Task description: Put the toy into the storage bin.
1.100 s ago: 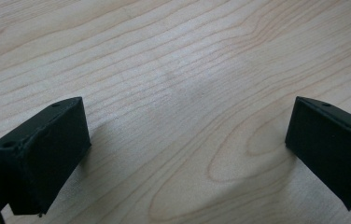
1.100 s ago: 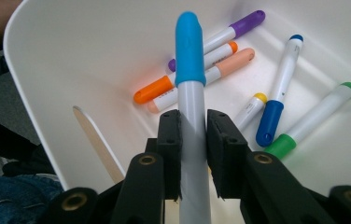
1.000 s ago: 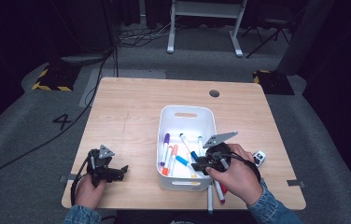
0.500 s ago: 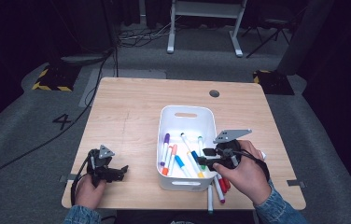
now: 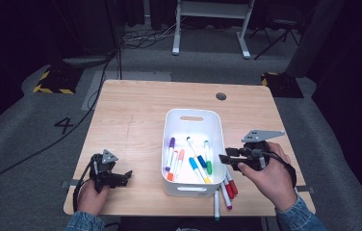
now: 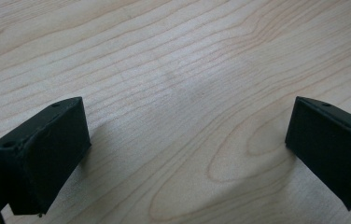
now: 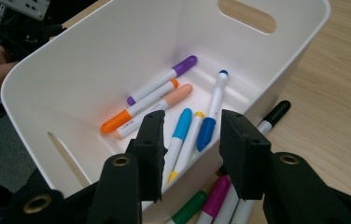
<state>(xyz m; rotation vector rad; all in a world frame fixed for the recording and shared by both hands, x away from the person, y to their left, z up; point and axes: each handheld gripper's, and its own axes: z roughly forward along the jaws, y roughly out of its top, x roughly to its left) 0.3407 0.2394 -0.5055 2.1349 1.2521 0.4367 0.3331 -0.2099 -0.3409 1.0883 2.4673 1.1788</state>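
the white bin (image 5: 191,115) stands on the wooden table (image 5: 135,115), holding purple (image 7: 183,66), orange (image 7: 115,123), peach (image 7: 179,95), light blue (image 7: 182,122), yellow (image 7: 198,115) and dark blue (image 7: 207,132) markers. more markers (image 5: 227,190) lie on the table just beside its right wall. the right gripper (image 7: 191,135) hovers over that wall, jaws partly apart, just closing, holding nothing. the left gripper (image 6: 187,140) rests wide open over bare wood, well apart from the bin.
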